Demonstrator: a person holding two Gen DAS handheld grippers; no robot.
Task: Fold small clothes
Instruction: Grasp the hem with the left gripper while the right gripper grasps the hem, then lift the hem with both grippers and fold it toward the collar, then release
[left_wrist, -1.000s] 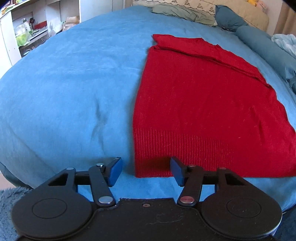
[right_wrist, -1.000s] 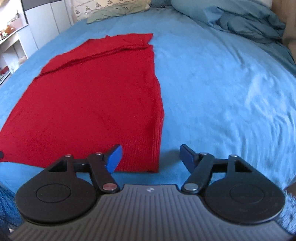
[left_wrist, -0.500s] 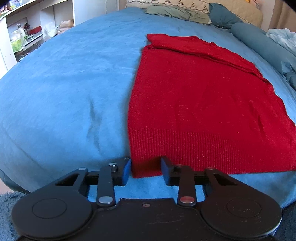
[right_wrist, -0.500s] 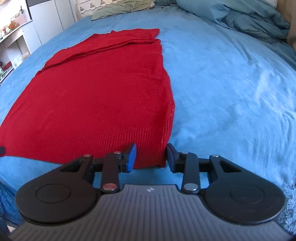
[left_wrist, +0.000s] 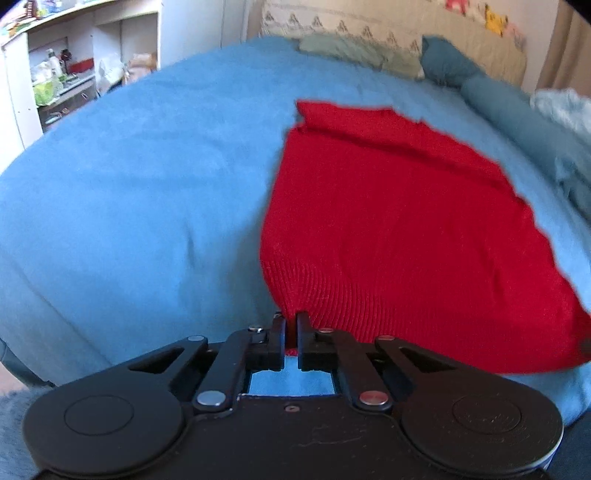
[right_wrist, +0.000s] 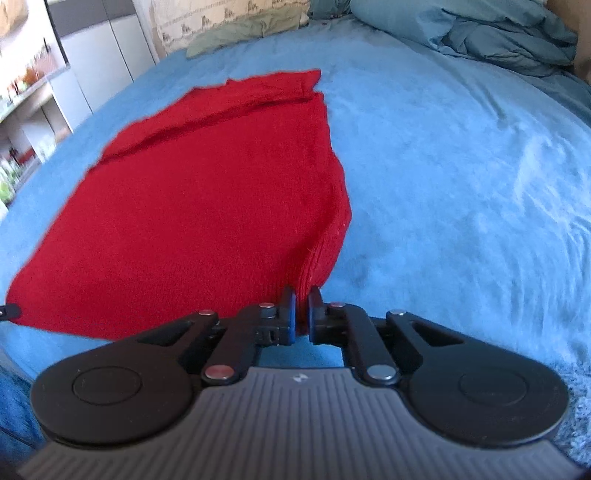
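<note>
A red knit sweater (left_wrist: 399, 221) lies on the blue bed cover (left_wrist: 129, 206), its ribbed hem toward me and its sleeves folded in at the far end. My left gripper (left_wrist: 291, 325) is shut on the hem's near left corner, which is lifted off the cover. In the right wrist view the same sweater (right_wrist: 207, 199) shows, and my right gripper (right_wrist: 302, 306) is shut on the hem's near right corner, also raised. The tip of the left gripper shows at the far left edge (right_wrist: 9, 311).
Pillows (left_wrist: 354, 51) and a rolled blue duvet (right_wrist: 480, 40) lie at the bed's head and right side. White shelves with clutter (left_wrist: 62, 77) stand to the left. A fluffy rug (right_wrist: 576, 373) lies beside the bed's near edge.
Both grippers went from open beside the hem corners to shut on them. The hem corners have lifted and bunched slightly.
</note>
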